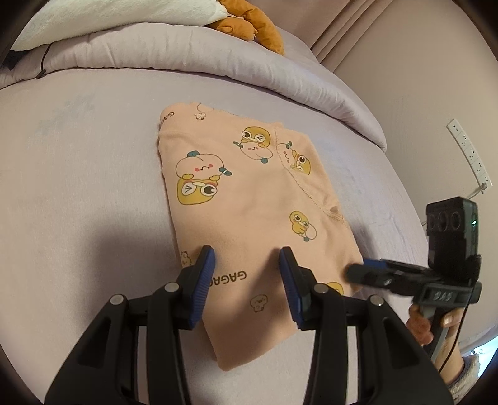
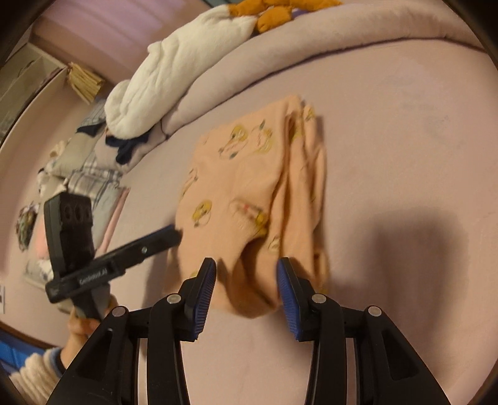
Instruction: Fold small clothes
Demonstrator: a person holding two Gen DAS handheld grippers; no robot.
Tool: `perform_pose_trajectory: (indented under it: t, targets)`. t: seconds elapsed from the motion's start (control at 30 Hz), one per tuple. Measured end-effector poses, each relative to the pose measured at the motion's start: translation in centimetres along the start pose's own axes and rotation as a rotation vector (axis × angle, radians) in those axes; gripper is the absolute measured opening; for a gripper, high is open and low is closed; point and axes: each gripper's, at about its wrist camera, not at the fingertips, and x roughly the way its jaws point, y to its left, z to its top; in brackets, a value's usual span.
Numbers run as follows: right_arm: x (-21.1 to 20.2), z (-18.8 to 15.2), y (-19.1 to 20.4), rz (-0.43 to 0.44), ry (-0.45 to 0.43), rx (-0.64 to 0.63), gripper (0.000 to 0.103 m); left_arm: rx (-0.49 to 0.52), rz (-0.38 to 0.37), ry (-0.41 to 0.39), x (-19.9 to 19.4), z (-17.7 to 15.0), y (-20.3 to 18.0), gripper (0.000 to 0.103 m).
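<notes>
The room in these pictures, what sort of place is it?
Most likely a bedroom. The folded peach garment lies on a bed sheet, a rolled duvet runs along the far side with a plush toy on it, and curtains hang behind.

Garment [image 2: 249,193] print blurred, right view; plush toy [image 1: 249,25] cut off.

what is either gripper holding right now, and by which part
Nothing. The left gripper and right gripper both stand open over the folded peach garment; no pad presses it.
</notes>
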Motion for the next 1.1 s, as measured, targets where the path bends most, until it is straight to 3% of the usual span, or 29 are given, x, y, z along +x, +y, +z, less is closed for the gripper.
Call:
perform_pose_trajectory:
  t: [0.07,0.1,0.13,0.17,0.3,0.4,0.5,0.57,0.73,0.9,1.0,1.1]
  targets:
    - [1.0,0.0,0.3,-0.019,0.017,-0.017,0.04,-0.004,0.003,0.0,0.1,0.0,0.0,0.043]
    - [1.2,-0.2,0.8,-0.032,0.01,-0.038,0.021,-0.006,0.004,0.0,0.0,0.0,0.0,0.043]
    - [1.3,-0.1,1.4,-0.042,-0.006,-0.074,0.009,-0.007,0.005,0.0,0.1,0.1,0.0,0.043]
    - [1.0,-0.3,1.6,-0.064,-0.028,-0.088,0.008,-0.007,0.005,0.0,0.0,0.1,0.0,0.043]
    - [-1.0,0.1,2.5,-0.088,-0.123,-0.116,0.006,-0.011,-0.007,-0.003,-0.2,0.2,-0.2,0.043]
    - [-1.2,0.1,1.9,-0.096,-0.084,-0.101,0.006,-0.006,-0.01,0.003,0.0,0.1,-0.3,0.043]
    - [0.4,-0.3,1.3,-0.216,-0.012,-0.102,0.006,-0.005,-0.008,0.009,0.3,0.0,-0.2,0.043]
    - [0.8,-0.3,1.1,-0.238,-0.001,-0.089,0.006,-0.011,-0.006,0.01,0.3,0.1,-0.1,0.043]
    - [-1.3,0.2,4.4,-0.261,-0.131,-0.186,0.006,-0.001,0.004,0.009,0.3,0.1,-0.1,0.044]
    - [-1.0,1.4,6.8,-0.219,-0.204,-0.244,0.007,0.003,0.008,0.006,0.4,0.0,-0.3,0.045]
    - [0.4,2.2,6.1,-0.21,-0.184,-0.232,0.007,0.009,0.012,0.006,0.5,0.0,-0.4,0.045]
    - [2.7,2.3,4.8,-0.262,-0.117,-0.205,0.007,0.008,0.008,0.005,0.5,0.0,-0.4,0.045]
